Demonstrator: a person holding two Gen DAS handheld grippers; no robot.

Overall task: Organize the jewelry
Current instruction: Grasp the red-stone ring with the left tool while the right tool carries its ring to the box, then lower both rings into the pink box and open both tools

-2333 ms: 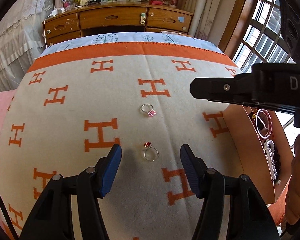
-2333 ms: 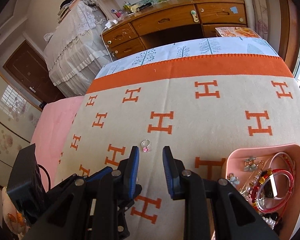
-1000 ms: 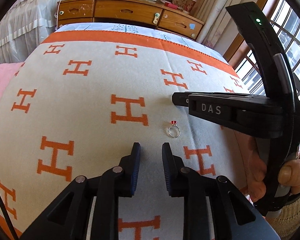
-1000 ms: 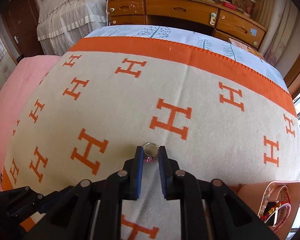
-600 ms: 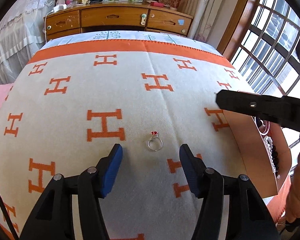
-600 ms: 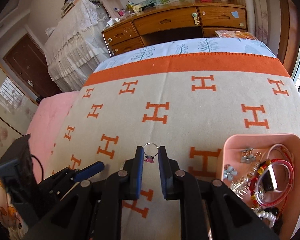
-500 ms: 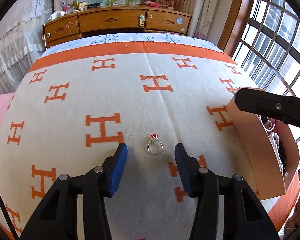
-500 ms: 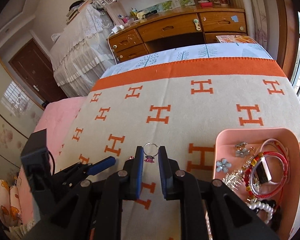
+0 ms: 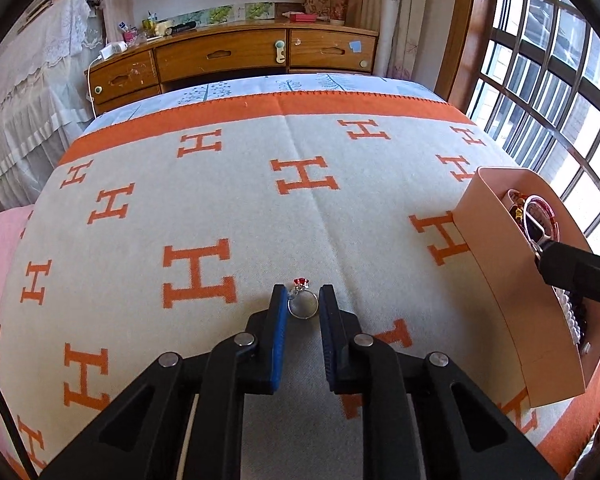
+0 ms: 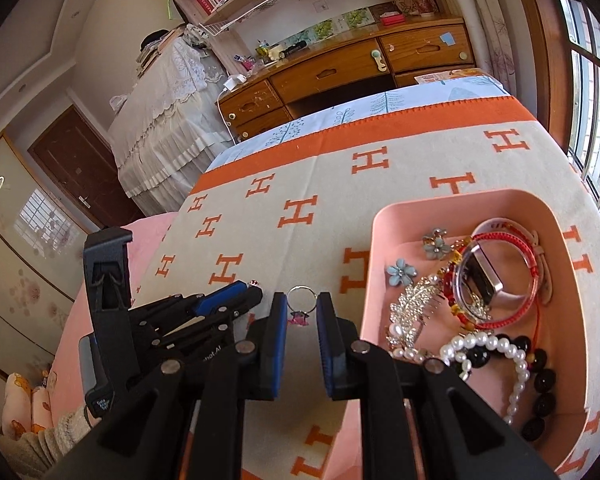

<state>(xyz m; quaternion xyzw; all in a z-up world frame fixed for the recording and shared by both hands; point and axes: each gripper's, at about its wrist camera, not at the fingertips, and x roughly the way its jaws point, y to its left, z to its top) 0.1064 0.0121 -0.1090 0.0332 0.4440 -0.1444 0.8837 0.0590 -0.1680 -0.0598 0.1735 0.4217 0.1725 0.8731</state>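
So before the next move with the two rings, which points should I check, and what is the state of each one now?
1. Left hand-held gripper closed around the red-stone ring: ok; its jaws have just been closing.
2. Red-stone ring lifted off the blanket: cannot tell.
3. Right hand-held gripper holds the pink-stone ring: ok.
4. Pink-stone ring is over the pink tray: not ok, it is left of the rim.
5. Free space in the tray: ok, the near left corner is bare.
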